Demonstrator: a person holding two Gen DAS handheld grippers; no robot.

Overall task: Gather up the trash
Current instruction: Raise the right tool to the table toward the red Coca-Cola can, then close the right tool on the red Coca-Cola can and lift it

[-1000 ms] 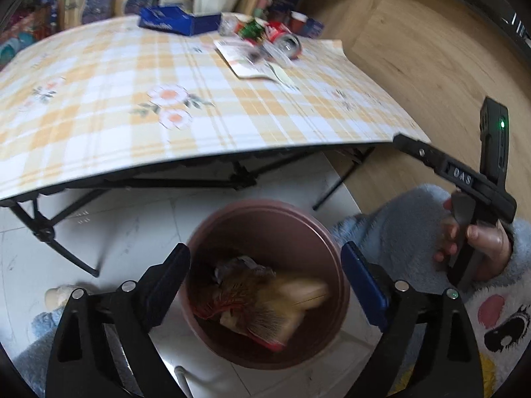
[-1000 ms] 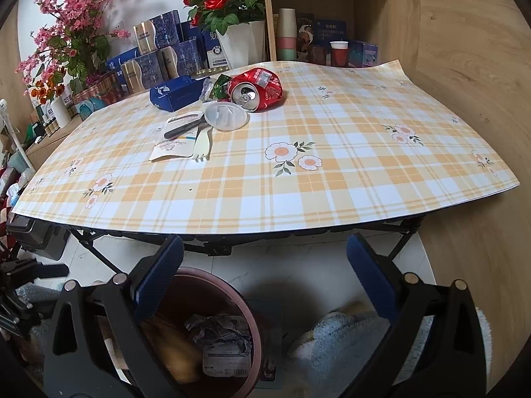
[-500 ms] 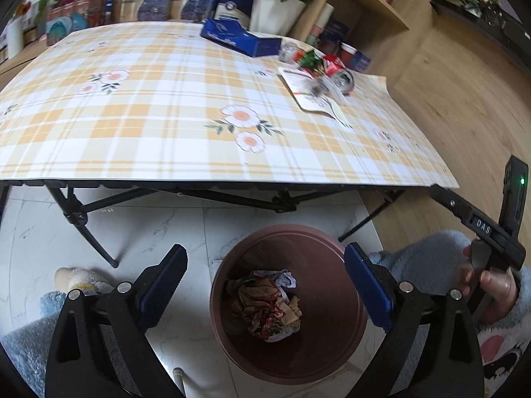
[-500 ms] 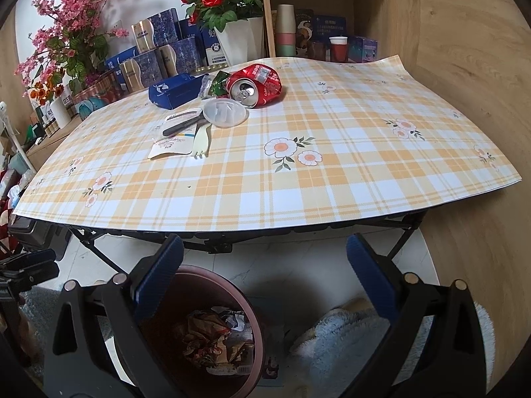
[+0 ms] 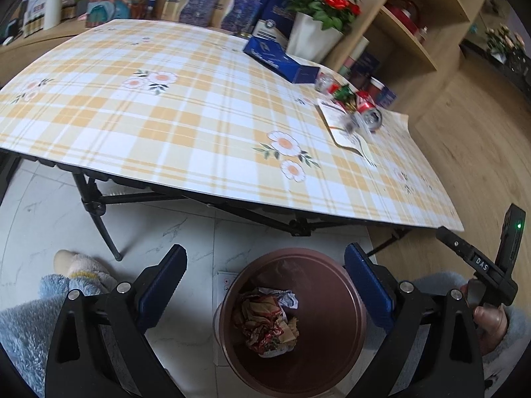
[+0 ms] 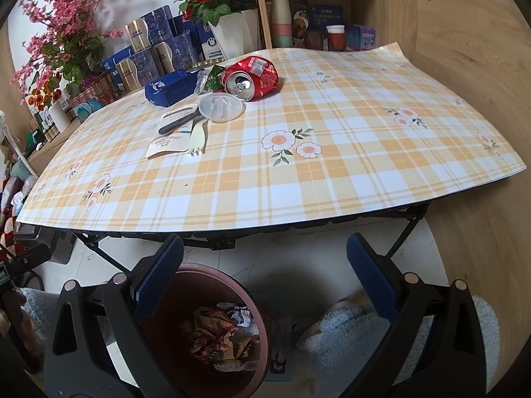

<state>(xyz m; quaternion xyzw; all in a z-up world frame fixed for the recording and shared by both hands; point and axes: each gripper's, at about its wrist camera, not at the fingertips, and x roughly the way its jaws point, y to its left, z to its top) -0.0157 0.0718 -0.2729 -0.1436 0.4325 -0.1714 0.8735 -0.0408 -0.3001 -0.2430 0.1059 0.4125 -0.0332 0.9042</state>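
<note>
The left gripper (image 5: 265, 285) hangs above the round brown plastic bin (image 5: 351, 328) on the white tiled floor, jaws spread wide and holding nothing; the right gripper (image 6: 265, 277) sits low at the near edge of the folding table with the orange plaid cloth (image 6: 332, 179), jaws likewise wide apart and empty. The bin holds crumpled paper and foil wrappers (image 5: 265, 320). The remaining trash lies clustered at the far side of the table: a crushed red drink can (image 6: 254, 78) on its side, a clear round plastic lid (image 6: 220, 107) touching it in front, a pale plastic fork (image 6: 198, 139) resting on a flat white printed packet (image 6: 167, 142), a black-handled utensil (image 6: 177, 122) and a green foil wrapper (image 6: 212, 78). Judged risks: 1) the can, lying on its side, may roll away if 1 finger strikes it first; 2) the thin lid and flat packet give little edge, so the fingers may skid and push them into the blue carton (image 6: 171, 91) behind; 3) the cloth overhangs the frame, so a low approach could snag and drag it; 4) the bin stands partly under the table edge, so a release made too early could land on the floor.
</note>
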